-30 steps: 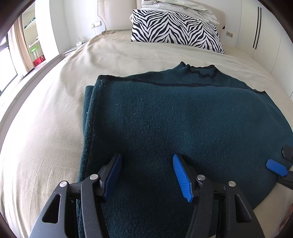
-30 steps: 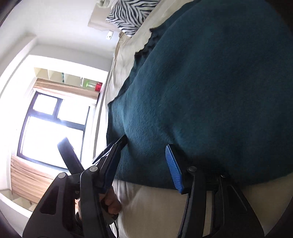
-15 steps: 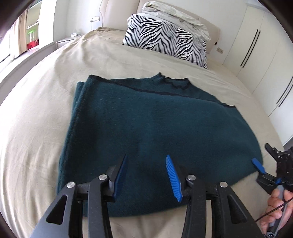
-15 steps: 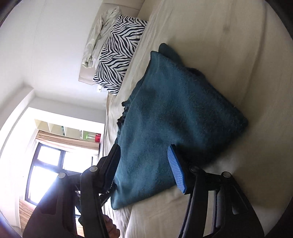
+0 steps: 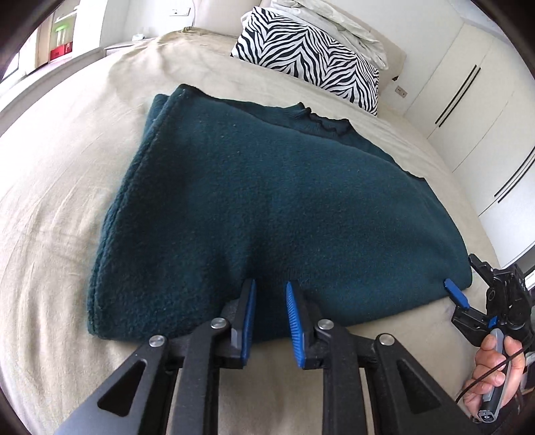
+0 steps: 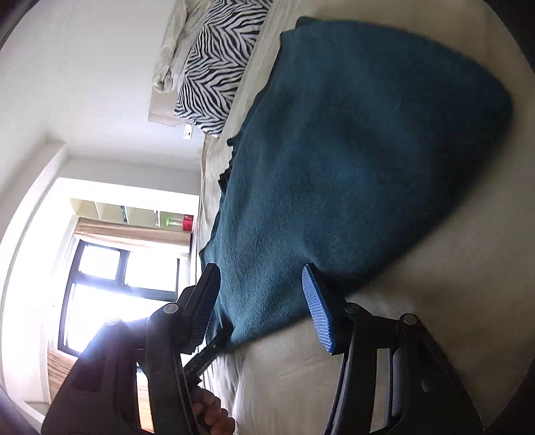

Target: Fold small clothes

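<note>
While two hand-held grippers (image 5: 269,297) (image 6: 264,301) flank it, one sweater (image 5: 267,200) lies folded.

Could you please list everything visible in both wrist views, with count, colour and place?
sweater: one, dark teal, folded flat on the middle of the bed.
bed sheet: one, beige, covering the bed under the sweater.
zebra pillow: one, black and white, at the head of the bed.
crumpled bedding: one pile, off-white, on top of the zebra pillow.
wardrobe doors: white with black handles, on the right in the left wrist view.
window: one, dark frame, bright, beyond the far side of the bed.
left tool: one, black with blue pads, jaws closing at the sweater's near edge.
right tool: one, black with blue pads, jaws apart around the sweater's corner.
hand: one, gripping the right tool's handle.
</note>
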{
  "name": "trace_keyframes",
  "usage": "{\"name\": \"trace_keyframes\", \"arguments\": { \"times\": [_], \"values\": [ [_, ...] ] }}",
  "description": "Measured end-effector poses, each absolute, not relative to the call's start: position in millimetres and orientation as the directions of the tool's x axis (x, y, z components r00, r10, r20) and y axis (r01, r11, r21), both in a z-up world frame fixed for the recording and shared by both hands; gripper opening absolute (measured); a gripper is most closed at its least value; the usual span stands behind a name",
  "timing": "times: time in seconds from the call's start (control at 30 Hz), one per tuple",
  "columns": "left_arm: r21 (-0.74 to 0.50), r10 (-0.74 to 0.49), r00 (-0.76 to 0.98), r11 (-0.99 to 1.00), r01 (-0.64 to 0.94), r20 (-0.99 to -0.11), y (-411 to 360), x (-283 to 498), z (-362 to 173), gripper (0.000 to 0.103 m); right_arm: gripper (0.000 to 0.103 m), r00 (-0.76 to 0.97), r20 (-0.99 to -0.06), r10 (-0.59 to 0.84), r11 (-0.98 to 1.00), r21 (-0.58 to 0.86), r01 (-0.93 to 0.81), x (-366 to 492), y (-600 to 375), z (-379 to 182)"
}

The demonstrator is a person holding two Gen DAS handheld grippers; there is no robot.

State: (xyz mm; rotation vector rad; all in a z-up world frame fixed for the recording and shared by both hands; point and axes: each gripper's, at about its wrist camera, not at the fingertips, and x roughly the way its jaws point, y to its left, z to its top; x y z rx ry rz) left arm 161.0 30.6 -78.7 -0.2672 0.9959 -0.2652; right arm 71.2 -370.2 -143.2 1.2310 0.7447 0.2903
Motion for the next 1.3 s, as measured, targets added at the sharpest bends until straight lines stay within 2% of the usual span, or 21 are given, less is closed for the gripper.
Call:
{"name": "trace_keyframes", "arguments": {
  "times": [0.13,0.3,0.43,0.5,0.73,0.8,1.0,1.23,1.3],
  "values": [
    [-0.387,-0.354,0.534,0.921,0.054,-0.768,45,150,-80,0.021,0.051,0.809,-0.366,0.459,0.318,0.919,0.235,35,-414,-137],
    [-0.415,-0.355,0.548,0.91,0.015,-0.758,60,129,-79,0.021,0.054,0.841,-0.373,0.392,0.334,0.909,0.248,-14,-443,-121],
    [-0.4,-0.309,0.578,0.916,-0.032,-0.755,71,106,-76,0.044,0.055,0.838,-0.378,0.394,0.348,0.905,0.245,-49,-439,-117],
    [-0.39,-0.292,0.591,0.92,-0.041,-0.752,75,93,-73,0.052,0.055,0.827,-0.391,0.404,0.357,0.9,0.251,-65,-436,-114],
    [-0.348,-0.253,0.625,0.937,-0.033,-0.739,77,81,-50,0.068,0.055,0.806,-0.398,0.438,0.36,0.899,0.248,-60,-413,-115],
    [-0.343,-0.255,0.628,0.939,-0.02,-0.735,74,86,-46,0.072,0.059,0.801,-0.412,0.435,0.368,0.893,0.259,-54,-407,-114],
    [-0.313,-0.258,0.622,0.95,0.023,-0.74,56,116,-39,0.074,0.059,0.814,-0.432,0.388,0.356,0.885,0.3,-27,-407,-111],
    [-0.3,-0.274,0.614,0.952,0.063,-0.74,33,165,-36,0.074,0.059,0.798,-0.523,0.298,0.305,0.845,0.44,16,-420,-126],
    [-0.294,-0.276,0.611,0.953,0.073,-0.742,26,179,-37,0.074,0.059,0.806,-0.525,0.274,0.291,0.844,0.45,27,-422,-125]
  ]
}}
